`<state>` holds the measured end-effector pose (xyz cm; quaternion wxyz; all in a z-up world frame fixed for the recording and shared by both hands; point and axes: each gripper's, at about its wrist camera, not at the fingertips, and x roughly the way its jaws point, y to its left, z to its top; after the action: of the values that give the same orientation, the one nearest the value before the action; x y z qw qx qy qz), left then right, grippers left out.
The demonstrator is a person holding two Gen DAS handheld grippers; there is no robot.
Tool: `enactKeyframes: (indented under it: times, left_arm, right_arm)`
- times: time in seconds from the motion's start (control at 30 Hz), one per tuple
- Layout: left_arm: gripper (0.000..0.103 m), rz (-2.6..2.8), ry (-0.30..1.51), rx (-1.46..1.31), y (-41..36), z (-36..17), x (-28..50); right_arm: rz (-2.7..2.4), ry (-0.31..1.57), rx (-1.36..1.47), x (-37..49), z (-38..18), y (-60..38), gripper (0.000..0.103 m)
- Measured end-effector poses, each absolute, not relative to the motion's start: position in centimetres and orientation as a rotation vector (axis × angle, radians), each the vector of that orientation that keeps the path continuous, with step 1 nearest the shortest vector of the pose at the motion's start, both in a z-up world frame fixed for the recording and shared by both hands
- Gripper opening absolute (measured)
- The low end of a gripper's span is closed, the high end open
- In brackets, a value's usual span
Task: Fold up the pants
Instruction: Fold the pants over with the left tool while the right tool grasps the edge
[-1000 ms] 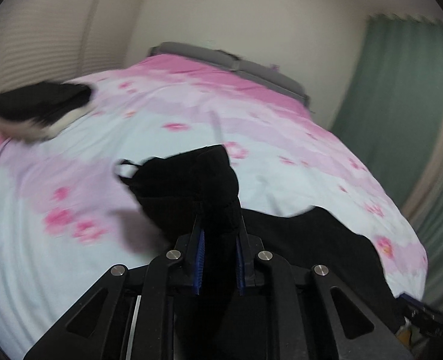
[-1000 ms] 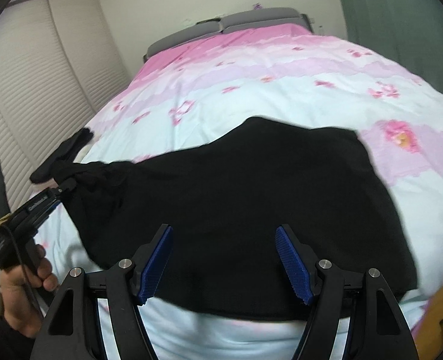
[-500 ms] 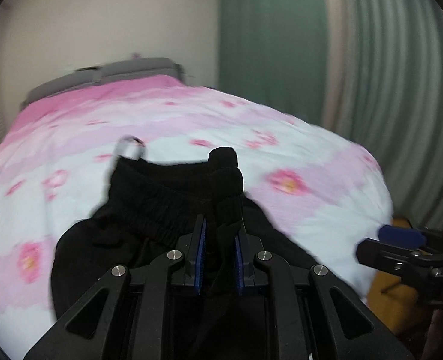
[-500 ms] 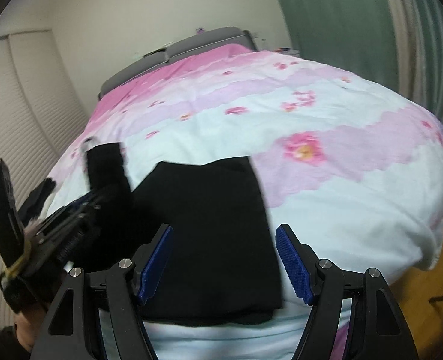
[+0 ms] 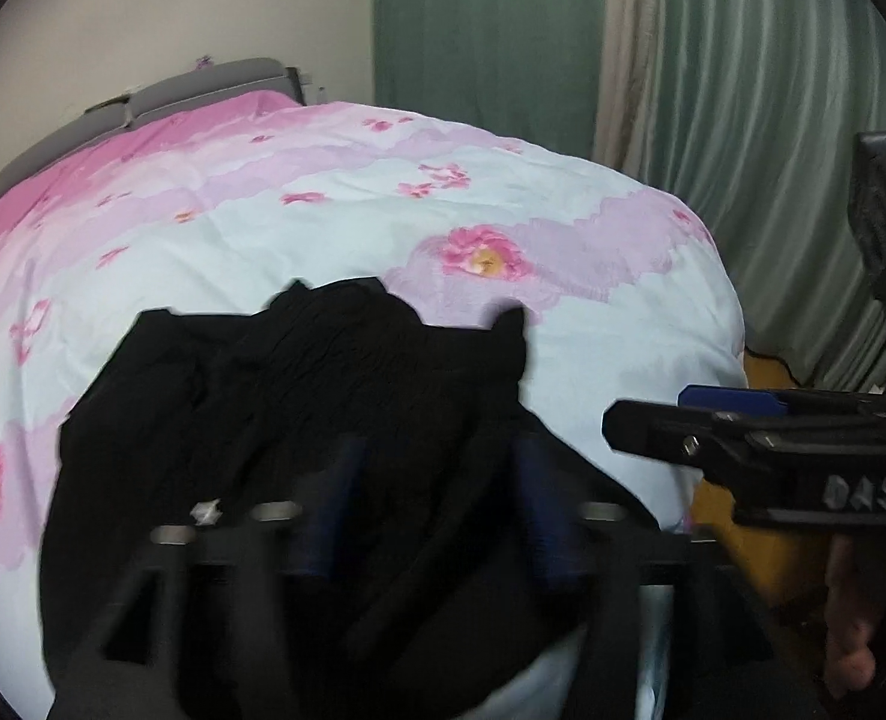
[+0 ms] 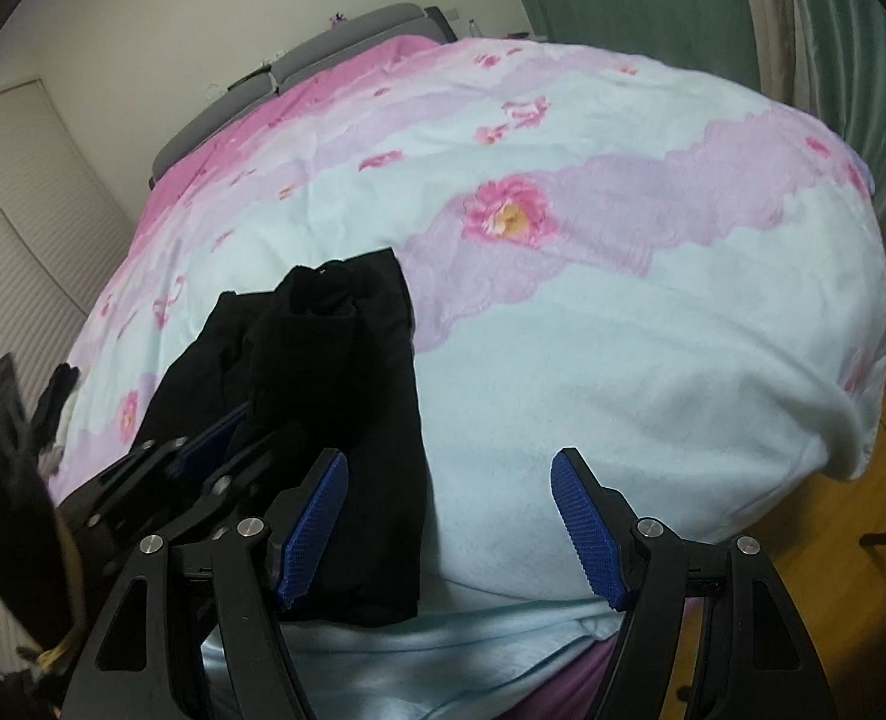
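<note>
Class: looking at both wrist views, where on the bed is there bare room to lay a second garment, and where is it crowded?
Free: the quilt to the right of the black pants, out to its corner, and the stretch beyond them toward the grey headboard. Crowded: the near left edge, where the pants, the opening left gripper and a small dark item gather.

Black pants (image 6: 347, 384) on pink-flowered pale-blue bedspread (image 6: 623, 360); green curtain (image 5: 479, 24); blue-padded fingers (image 6: 584, 531).
</note>
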<state>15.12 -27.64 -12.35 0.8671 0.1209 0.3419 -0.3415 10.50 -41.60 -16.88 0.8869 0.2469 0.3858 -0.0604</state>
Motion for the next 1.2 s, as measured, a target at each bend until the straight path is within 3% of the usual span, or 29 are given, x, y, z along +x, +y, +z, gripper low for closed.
enactKeyframes:
  times: [0.17, 0.33, 0.53, 0.93, 0.97, 1.0, 1.2]
  left_arm:
    - [0.071, -0.680, 0.719, 0.202, -24.8, -10.7, 14.3]
    - [0.084, -0.580, 0.681, 0.162, -20.6, -8.7, 15.0]
    - [0.085, -0.414, 0.697, 0.128, -16.6, -8.5, 19.8]
    - [0.085, -0.319, 0.737, 0.062, -14.2, -10.4, 26.2]
    - [0.085, -0.314, 0.739, 0.061, -14.0, -10.6, 26.4]
    - [0.085, -0.306, 0.745, 0.057, -13.6, -10.8, 26.5]
    - [0.085, -0.289, 0.761, 0.022, -12.0, -10.9, 26.4]
  right_arm:
    - [-0.113, 0.780, 0.493, 10.4, -16.0, -41.1, 0.071]
    - [-0.091, 0.727, 0.457, 10.3, -14.0, -39.7, 0.071]
    - [0.049, 0.739, 0.285, 16.4, -11.6, -36.4, 0.071]
    - [0.269, 1.145, 0.291, 31.4, -18.3, -35.9, 0.071]
    - [0.301, 1.169, 0.299, 31.6, -18.8, -35.8, 0.068]
    - [0.334, 1.169, 0.282, 31.5, -19.0, -35.3, 0.042]
    - [0.345, 1.079, 0.285, 28.4, -17.5, -34.9, 0.026]
